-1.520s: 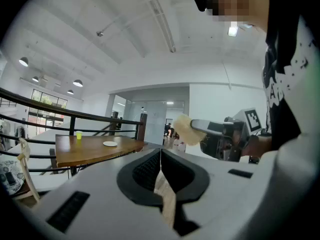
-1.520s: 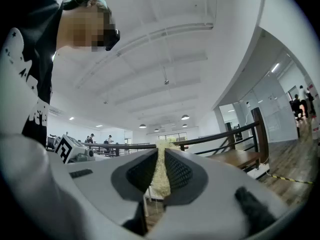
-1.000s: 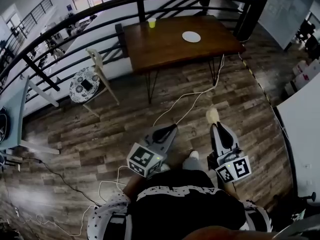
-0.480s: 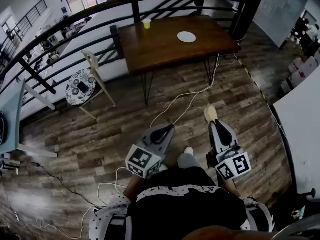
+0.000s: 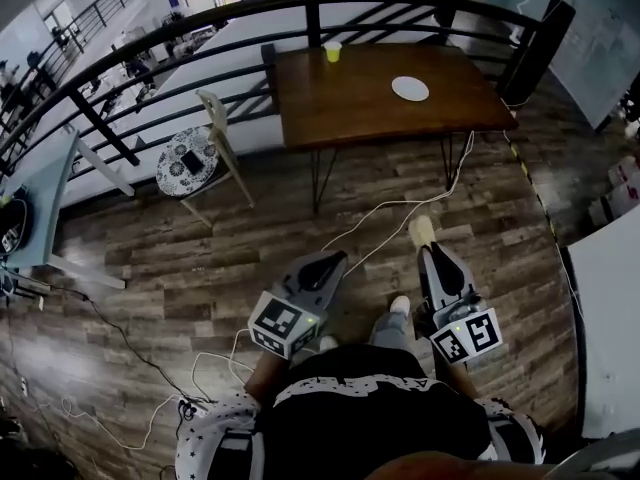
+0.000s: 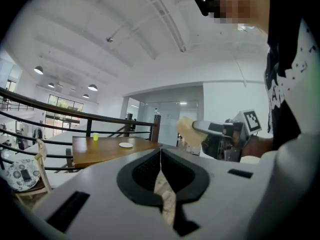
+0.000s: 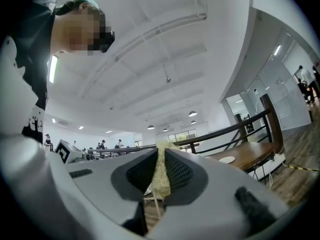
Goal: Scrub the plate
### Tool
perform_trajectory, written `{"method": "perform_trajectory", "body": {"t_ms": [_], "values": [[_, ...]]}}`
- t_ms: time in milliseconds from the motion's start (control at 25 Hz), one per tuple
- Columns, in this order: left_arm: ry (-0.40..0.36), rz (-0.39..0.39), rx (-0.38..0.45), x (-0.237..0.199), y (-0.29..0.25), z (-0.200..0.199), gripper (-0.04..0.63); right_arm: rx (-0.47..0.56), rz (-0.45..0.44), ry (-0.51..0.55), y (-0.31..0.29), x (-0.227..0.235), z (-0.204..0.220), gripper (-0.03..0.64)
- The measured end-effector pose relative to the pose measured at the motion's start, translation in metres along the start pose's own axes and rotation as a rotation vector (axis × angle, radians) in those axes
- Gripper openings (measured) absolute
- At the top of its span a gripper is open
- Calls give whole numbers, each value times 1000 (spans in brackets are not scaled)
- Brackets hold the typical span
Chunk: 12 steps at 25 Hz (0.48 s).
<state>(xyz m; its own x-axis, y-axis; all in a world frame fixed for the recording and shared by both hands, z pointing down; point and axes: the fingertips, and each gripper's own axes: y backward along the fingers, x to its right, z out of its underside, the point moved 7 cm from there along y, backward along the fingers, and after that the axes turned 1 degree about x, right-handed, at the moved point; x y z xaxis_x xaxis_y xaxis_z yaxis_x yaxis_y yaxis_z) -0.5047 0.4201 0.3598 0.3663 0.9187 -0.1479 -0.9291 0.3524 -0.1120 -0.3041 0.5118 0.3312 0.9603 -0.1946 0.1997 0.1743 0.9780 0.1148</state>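
A small white plate (image 5: 410, 88) lies on the brown wooden table (image 5: 360, 103) far ahead, beside the railing; it also shows as the plate (image 6: 125, 145) in the left gripper view and the plate (image 7: 227, 159) in the right gripper view. Both grippers hang low in front of the person, well short of the table. My left gripper (image 5: 334, 259) is shut with nothing in it; in its own view the left gripper (image 6: 160, 154) shows its jaws closed together. My right gripper (image 5: 427, 246) is shut on a yellowish sponge (image 5: 423, 230), which shows clamped as the sponge (image 7: 161, 176).
A yellow cup (image 5: 332, 52) stands at the table's far edge. A chair with a round patterned seat (image 5: 190, 161) is left of the table. A black railing (image 5: 200, 28) runs behind. White cables (image 5: 380, 230) trail over the wooden floor. A white table (image 5: 610, 328) is at the right.
The head view has swung a little, so the table and plate sit further right in the picture. Both grippers keep nearly the same place and grip.
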Motion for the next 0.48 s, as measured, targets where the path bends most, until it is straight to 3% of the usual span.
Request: {"method": "perform_trajectory", "body": {"t_ms": [480], "values": [[9,-113,-14,-13,-44,-2,14,-33,-107,-53,-43,57,7,49]]}}
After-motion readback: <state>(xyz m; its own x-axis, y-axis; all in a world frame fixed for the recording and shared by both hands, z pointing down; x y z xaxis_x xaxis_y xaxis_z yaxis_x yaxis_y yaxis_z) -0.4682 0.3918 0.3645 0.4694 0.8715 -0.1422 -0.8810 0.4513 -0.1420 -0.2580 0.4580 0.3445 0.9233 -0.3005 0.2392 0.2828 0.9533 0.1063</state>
